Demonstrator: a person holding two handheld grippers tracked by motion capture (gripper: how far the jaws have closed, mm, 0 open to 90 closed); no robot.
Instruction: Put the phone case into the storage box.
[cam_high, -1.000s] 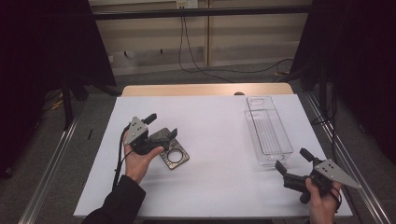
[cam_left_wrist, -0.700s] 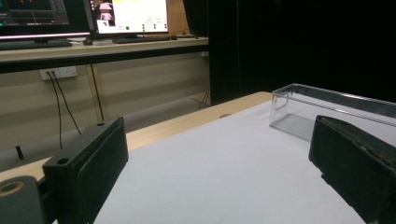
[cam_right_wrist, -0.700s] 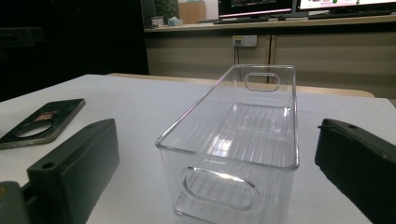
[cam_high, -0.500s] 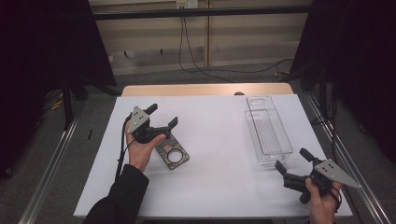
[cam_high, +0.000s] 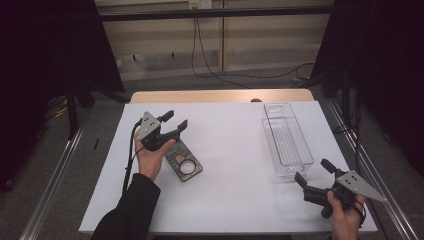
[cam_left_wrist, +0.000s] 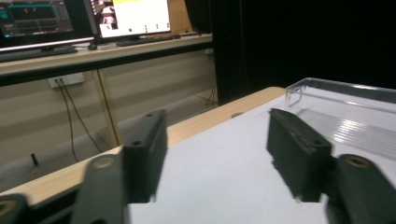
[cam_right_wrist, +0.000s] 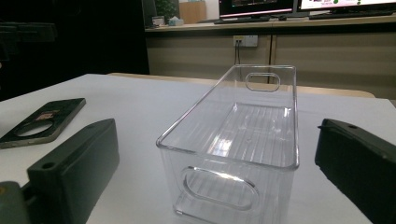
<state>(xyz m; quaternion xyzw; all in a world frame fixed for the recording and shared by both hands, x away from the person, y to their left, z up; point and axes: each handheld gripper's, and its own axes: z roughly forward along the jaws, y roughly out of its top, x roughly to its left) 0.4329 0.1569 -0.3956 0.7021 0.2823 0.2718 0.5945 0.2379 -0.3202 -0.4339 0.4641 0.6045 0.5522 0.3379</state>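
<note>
High view: two hand-held tools over a white tabletop (cam_high: 235, 150), with a dark plate and a clear bin between them.

Open white surface lay across the middle of the tabletop; the clear bin (cam_high: 285, 140) stood close to its right edge, and the dark plate with a round hole (cam_high: 184, 161) lay flat left of centre, well apart from the bin. The left tool (cam_high: 172, 121) was raised above the plate's far end, its jaws just having closed to a partial gap with nothing between them. The right tool (cam_high: 314, 173), near the front right corner just short of the bin, stood wide open and empty. Right gripper view showed the bin's (cam_right_wrist: 238, 140) oval handle cut-outs and ribbed floor. Left gripper view showed the bin's far rim (cam_left_wrist: 341, 88) beyond its jaws.
</note>
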